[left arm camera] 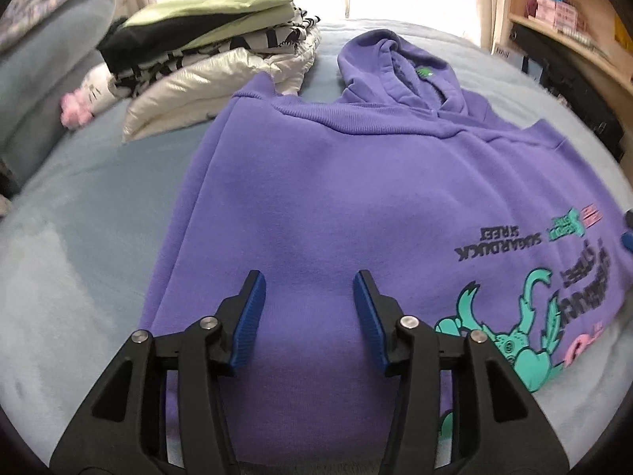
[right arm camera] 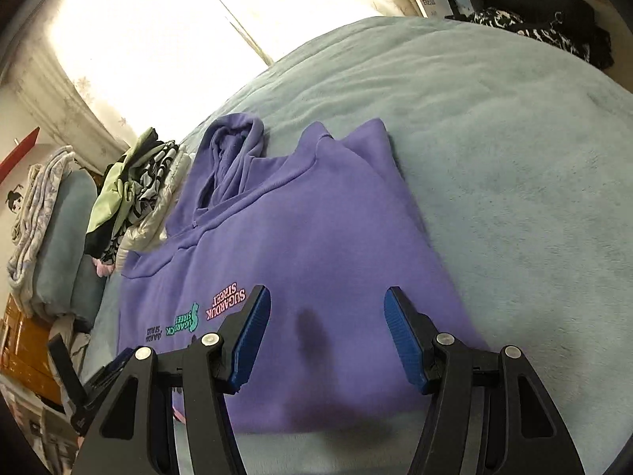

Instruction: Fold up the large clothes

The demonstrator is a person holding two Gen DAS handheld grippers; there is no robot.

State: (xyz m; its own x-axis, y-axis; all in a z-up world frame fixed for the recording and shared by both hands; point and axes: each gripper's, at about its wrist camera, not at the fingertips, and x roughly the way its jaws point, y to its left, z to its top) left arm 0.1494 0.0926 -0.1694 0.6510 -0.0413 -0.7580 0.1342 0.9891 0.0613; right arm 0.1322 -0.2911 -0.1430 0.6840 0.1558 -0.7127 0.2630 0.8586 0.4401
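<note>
Both tongs, left (left arm camera: pixel 308 281) and right (right arm camera: pixel 327 297), hover open, empty, above purple hoodie (left arm camera: pixel 356 182)

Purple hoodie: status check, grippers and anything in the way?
Left gripper open, right gripper open, both empty over the purple hoodie. Hoodie flat on the bed, sides folded in, hood out. Stack of folded clothes beside the hood, clear.

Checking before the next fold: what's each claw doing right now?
Left claw: open, empty, above the purple hoodie.
Right claw: open, empty, above it too.
</note>
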